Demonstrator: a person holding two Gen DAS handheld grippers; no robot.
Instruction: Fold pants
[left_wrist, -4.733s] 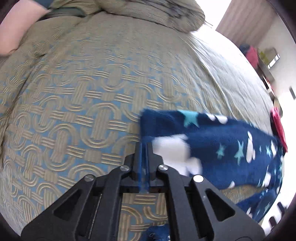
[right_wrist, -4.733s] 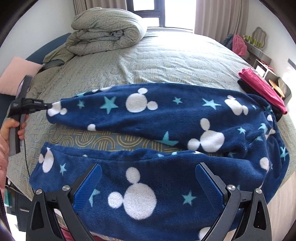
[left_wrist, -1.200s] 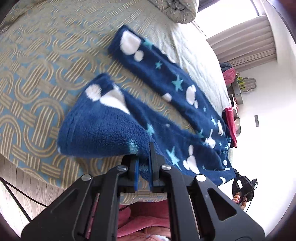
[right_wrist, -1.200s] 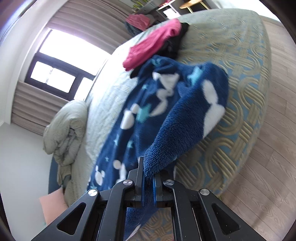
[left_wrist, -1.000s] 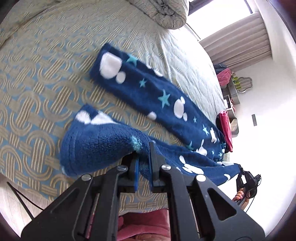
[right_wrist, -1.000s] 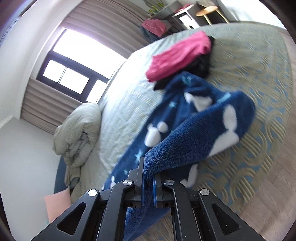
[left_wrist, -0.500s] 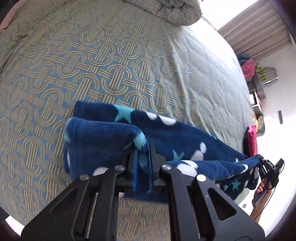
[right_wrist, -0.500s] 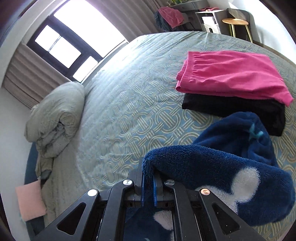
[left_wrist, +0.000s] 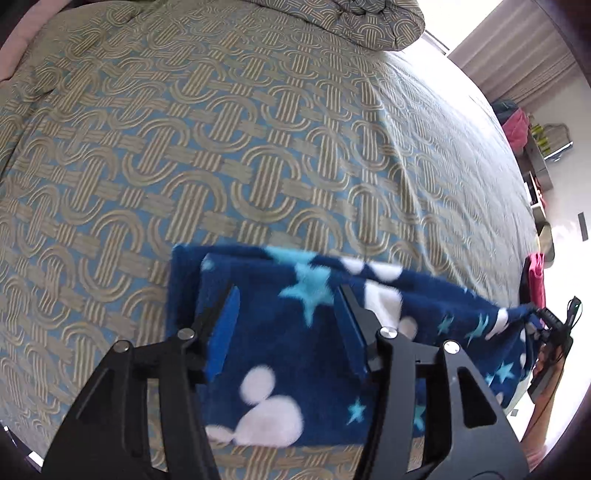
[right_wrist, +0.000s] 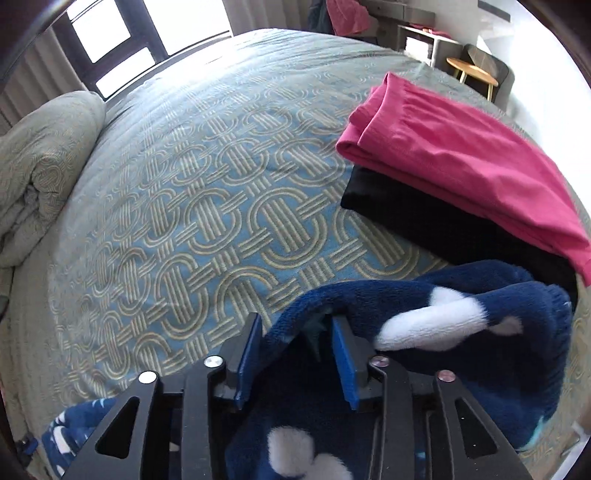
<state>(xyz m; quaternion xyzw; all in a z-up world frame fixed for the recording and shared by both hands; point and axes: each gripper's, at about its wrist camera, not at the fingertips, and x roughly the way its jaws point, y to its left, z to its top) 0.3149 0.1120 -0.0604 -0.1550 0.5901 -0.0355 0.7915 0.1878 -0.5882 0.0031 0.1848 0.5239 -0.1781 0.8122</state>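
Navy fleece pants (left_wrist: 317, 332) with stars and mouse heads lie doubled near the edge of the patterned bed (left_wrist: 221, 147). The left gripper (left_wrist: 288, 317) and right gripper (right_wrist: 295, 343) have just been opening: jaws about half apart, fleece between them, pads not pressing. A folded pink garment (right_wrist: 461, 162) on a black one (right_wrist: 443, 229) touches the bunched waist end; a rolled duvet (right_wrist: 40, 155) lies well apart.

no readable text, label or number shows anywhere
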